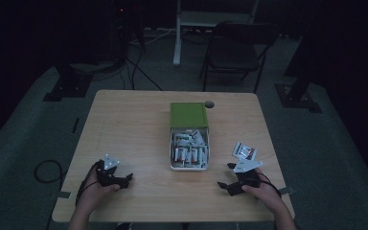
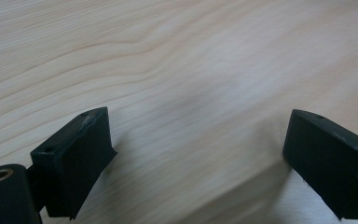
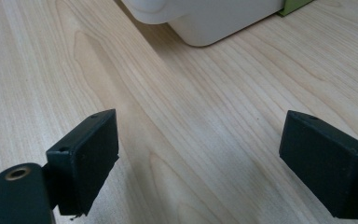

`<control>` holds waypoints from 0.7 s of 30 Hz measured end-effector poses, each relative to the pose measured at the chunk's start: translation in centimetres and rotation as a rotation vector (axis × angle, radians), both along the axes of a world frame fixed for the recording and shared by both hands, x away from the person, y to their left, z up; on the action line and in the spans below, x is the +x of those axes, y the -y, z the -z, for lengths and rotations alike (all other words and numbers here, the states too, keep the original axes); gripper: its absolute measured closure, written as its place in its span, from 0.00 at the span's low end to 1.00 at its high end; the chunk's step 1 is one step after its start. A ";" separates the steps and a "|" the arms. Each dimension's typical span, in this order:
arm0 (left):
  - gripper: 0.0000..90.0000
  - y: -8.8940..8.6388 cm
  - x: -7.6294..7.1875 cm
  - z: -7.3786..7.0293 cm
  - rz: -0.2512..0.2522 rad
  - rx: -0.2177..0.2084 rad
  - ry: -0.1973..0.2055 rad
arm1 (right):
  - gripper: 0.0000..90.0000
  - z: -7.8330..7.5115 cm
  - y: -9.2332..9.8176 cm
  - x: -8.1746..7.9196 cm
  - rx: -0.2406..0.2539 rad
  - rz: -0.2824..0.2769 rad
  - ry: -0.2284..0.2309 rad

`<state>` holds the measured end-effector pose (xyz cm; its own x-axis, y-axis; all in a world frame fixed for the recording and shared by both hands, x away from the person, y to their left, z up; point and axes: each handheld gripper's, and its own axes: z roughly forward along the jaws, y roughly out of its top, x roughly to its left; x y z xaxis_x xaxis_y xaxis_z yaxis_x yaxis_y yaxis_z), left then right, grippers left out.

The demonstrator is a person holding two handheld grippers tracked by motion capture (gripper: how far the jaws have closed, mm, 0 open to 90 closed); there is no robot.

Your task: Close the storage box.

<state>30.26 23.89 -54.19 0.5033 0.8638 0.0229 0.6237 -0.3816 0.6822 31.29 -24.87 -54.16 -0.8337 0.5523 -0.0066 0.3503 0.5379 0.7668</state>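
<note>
A light wooden table with visible grain stands on grey carpet in a dim room. Beyond its far edge are a dark folding chair, a white stand post and loose cables trailing over the floor. A small round hole sits near the table's far edge.

At the middle of the table lies a white rectangular box of batteries, its long axis running from the person's side toward the far edge. A green lid lies at its far end, covering that part and leaving the near part uncovered. The batteries inside lie jumbled, several with their length running toward the far edge. A small blister pack of batteries rests just right of the box, tilted.

The left gripper rests low over the table near the front left, well apart from the box, its jaws spread wide with bare wood between them. The right gripper rests at the front right, near the pack, its jaws likewise wide apart and holding nothing; the box's rounded white corner lies ahead of it.
</note>
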 end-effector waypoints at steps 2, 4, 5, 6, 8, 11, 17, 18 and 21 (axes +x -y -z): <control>0.09 0.5 -0.1 -0.2 0.037 -0.005 0.002 | 0.13 0.0 -0.1 0.0 0.024 0.025 -0.009; 0.09 1.1 -0.2 -0.3 0.065 -0.005 0.007 | 0.13 -0.1 -0.1 0.0 0.039 0.040 -0.007; 0.09 1.3 -0.2 -0.3 0.077 -0.010 0.005 | 0.13 -0.1 -0.1 0.1 0.038 0.044 -0.006; 0.09 1.5 -0.2 -0.4 0.089 -0.014 0.007 | 0.13 -0.1 -0.1 0.1 0.036 0.048 -0.009; 0.09 1.9 -0.2 -0.4 0.111 -0.025 0.010 | 0.13 -0.1 0.0 0.2 0.027 0.052 -0.004; 0.09 2.5 -0.3 -0.2 0.145 -0.013 0.016 | 0.13 -0.1 0.0 0.2 0.031 0.060 -0.009; 0.09 3.7 -0.6 -0.3 0.216 -0.009 0.031 | 0.13 -0.3 -0.1 0.3 0.047 0.070 -0.006; 0.09 3.9 -0.6 -0.3 0.226 -0.013 0.034 | 0.13 -0.4 -0.1 0.3 0.052 0.077 -0.008; 0.09 4.4 -0.6 -0.5 0.249 -0.014 0.040 | 0.13 -0.5 -0.2 0.4 0.061 0.083 -0.012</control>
<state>29.69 19.44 -53.67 0.6996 0.7137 0.0355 0.4844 -0.5102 0.7107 31.67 -24.64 -53.65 -0.7849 0.6185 0.0385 0.4009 0.4593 0.7927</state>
